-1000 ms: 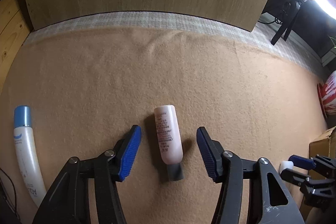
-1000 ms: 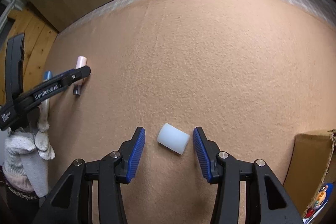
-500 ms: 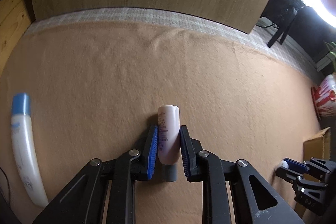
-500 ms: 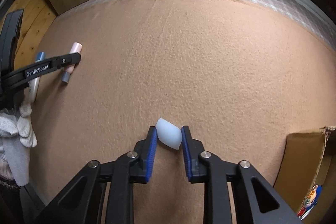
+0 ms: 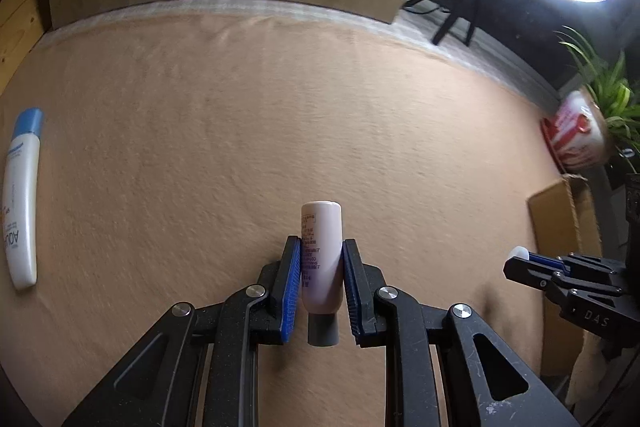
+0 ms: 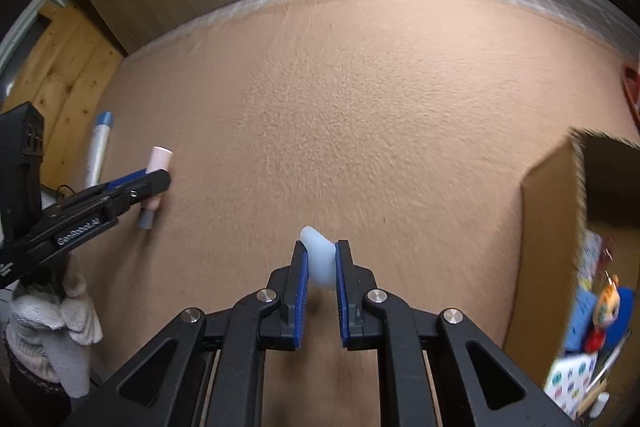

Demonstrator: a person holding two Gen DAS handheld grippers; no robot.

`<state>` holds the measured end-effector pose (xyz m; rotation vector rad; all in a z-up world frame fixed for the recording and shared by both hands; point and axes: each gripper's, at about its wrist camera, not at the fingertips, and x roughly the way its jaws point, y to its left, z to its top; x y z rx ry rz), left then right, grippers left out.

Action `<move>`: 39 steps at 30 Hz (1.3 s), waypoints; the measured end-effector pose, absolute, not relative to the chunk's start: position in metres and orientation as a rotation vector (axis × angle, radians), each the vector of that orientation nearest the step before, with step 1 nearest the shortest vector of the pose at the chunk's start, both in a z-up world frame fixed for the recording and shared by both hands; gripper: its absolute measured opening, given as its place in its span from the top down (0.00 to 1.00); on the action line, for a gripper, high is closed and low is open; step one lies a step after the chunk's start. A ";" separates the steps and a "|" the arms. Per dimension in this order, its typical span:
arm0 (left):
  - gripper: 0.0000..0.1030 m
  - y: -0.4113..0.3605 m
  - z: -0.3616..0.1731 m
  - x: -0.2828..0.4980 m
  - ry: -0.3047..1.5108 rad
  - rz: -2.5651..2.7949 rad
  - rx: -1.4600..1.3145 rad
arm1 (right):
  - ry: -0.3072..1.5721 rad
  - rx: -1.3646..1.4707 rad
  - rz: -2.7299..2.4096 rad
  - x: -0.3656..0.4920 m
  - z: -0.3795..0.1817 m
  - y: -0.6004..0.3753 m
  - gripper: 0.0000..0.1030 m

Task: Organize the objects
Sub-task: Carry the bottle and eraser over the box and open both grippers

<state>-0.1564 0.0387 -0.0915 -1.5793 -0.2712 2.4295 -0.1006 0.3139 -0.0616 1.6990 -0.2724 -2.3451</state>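
My left gripper [image 5: 320,281] clamps the pink bottle [image 5: 321,259] at lower centre; my right gripper [image 6: 320,275], jaws just closing, squeezes the white cap [image 6: 319,261] over the tabletop [image 6: 360,107].

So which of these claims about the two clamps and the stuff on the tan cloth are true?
1. The left gripper clamps a pale pink bottle with a grey cap. True.
2. The right gripper is empty. False: it squeezes a small white soft cylinder.
3. A long white tube with a blue cap lies on the tan cloth. True.
4. The brown cardboard box stands beside the left gripper. False: it is on the right gripper's side.
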 end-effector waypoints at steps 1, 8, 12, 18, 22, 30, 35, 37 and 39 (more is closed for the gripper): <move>0.79 0.045 -0.088 -0.155 -0.258 2.429 -1.566 | -0.283 1.680 -2.356 -0.093 -0.056 0.316 0.89; 0.79 0.082 -0.051 -0.135 -0.197 2.409 -1.448 | -0.342 1.543 -2.481 -0.049 -0.014 0.320 0.89; 0.79 0.117 -0.033 -0.128 -0.152 2.367 -1.380 | -0.417 1.493 -2.577 -0.019 0.007 0.351 0.89; 0.79 0.176 -0.014 -0.122 -0.101 2.289 -1.297 | -0.507 1.480 -2.705 0.021 0.019 0.397 0.89; 0.79 0.217 -0.004 -0.121 -0.063 2.232 -1.259 | -0.553 1.475 -2.779 0.043 0.023 0.425 0.89; 0.79 0.287 0.003 -0.128 -0.010 2.143 -1.223 | -0.614 1.493 -2.845 0.064 0.020 0.458 0.89; 0.79 0.328 0.000 -0.134 0.018 2.119 -1.214 | -0.631 1.486 -2.856 0.071 0.021 0.467 0.89; 0.79 0.337 -0.001 -0.137 0.014 2.110 -1.222 | -0.633 1.483 -2.858 0.071 0.021 0.469 0.89; 0.79 0.347 -0.003 -0.139 0.028 2.106 -1.226 | -0.637 1.480 -2.859 0.070 0.021 0.471 0.89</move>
